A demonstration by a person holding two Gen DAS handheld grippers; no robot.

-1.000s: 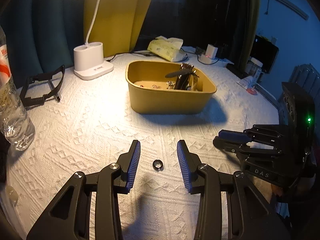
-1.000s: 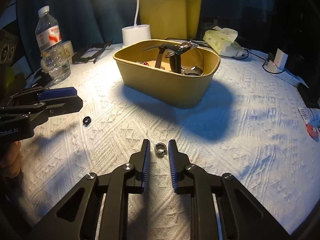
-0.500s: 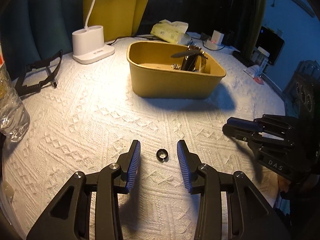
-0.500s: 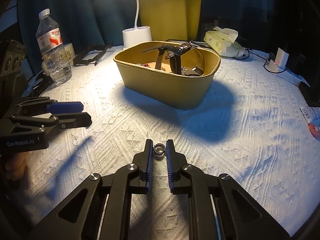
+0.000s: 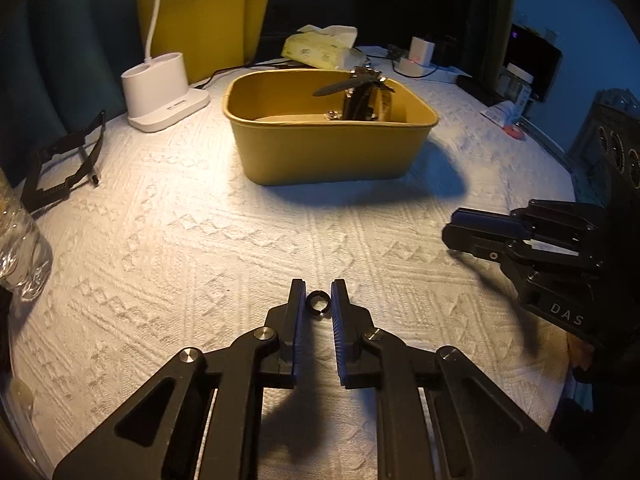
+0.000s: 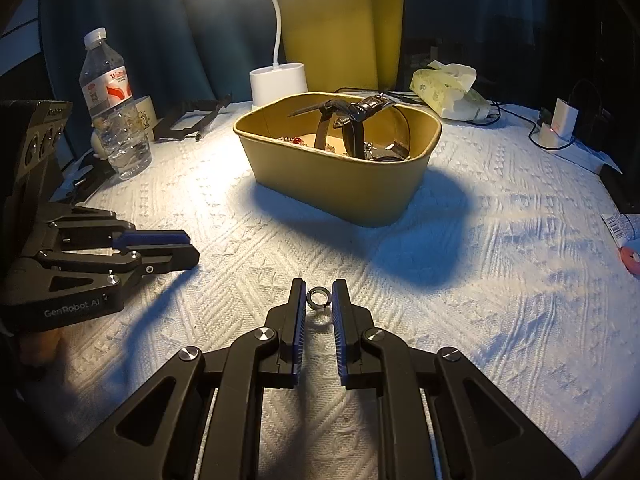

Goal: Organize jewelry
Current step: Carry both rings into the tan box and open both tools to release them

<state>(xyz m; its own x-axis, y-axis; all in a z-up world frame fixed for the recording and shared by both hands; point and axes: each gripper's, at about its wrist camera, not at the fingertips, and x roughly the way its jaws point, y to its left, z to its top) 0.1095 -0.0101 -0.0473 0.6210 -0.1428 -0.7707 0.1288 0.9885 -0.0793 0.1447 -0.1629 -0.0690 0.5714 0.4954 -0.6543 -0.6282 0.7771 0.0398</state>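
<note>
My left gripper [image 5: 318,304] is shut on a small black ring [image 5: 318,303], pinched at its fingertips just above the white cloth. My right gripper [image 6: 319,297] is shut on a silver ring [image 6: 319,296] and holds it lifted, with its shadow on the cloth below. A yellow tub [image 5: 328,148] stands ahead at the table's middle with watches [image 6: 356,120] and small jewelry inside. Each gripper shows in the other's view: the right one [image 5: 452,228] at the right, the left one [image 6: 192,248] at the left.
A white lamp base [image 5: 164,92] stands behind the tub on the left. A water bottle [image 6: 114,108] and a black frame [image 5: 60,160] are at the far left. A tissue pack [image 6: 448,92], charger [image 6: 562,122] and cables lie at the back right.
My left gripper has closed on the black ring, which lay between open fingers before. My right gripper has risen with the silver ring. Both views have drawn nearer to the tub.
</note>
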